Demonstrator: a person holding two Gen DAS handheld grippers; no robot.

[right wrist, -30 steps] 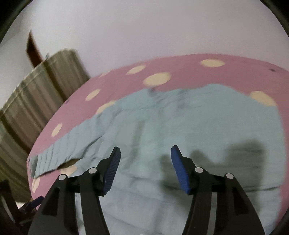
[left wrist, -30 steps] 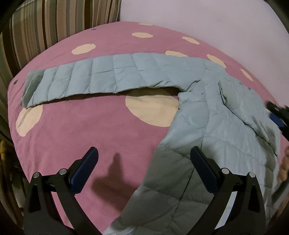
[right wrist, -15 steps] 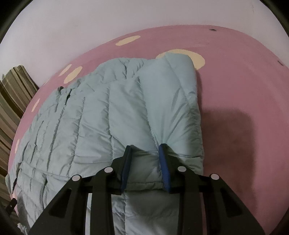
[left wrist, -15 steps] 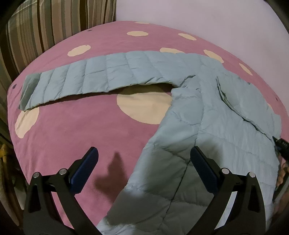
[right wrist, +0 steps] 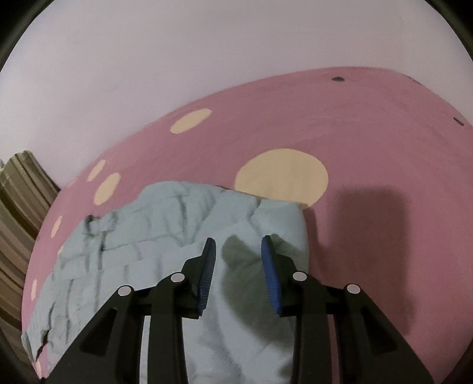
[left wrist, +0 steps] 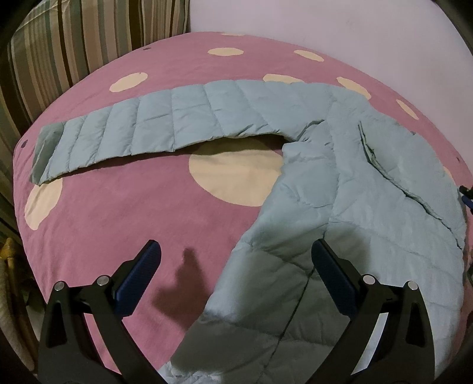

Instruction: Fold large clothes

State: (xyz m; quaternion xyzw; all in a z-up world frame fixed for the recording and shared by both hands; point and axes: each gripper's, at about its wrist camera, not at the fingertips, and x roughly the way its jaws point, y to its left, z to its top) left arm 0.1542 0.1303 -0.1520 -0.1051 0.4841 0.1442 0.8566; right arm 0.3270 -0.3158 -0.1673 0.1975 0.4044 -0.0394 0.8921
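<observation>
A pale blue quilted jacket (left wrist: 369, 206) lies on the pink spotted bed cover (left wrist: 118, 212), with one long sleeve (left wrist: 177, 124) stretched out to the left. My left gripper (left wrist: 235, 246) hangs open above the jacket's near edge, nothing between its fingers. In the right wrist view my right gripper (right wrist: 238, 240) is shut on a puffy fold at the jacket's (right wrist: 165, 224) right edge, and the cloth there is bunched up. A small part of the right gripper (left wrist: 465, 196) shows at the far right edge of the left wrist view.
The pink cover (right wrist: 369, 133) with cream dots spreads bare to the right of the jacket. A striped curtain (left wrist: 74, 38) hangs behind the bed at the left, also in the right wrist view as a curtain (right wrist: 17, 192). A plain pale wall (left wrist: 325, 23) backs the bed.
My right gripper swept over to the jacket's right edge, narrowed onto a fold and has drawn the cloth into a bunch. The left gripper has stayed in place, open.
</observation>
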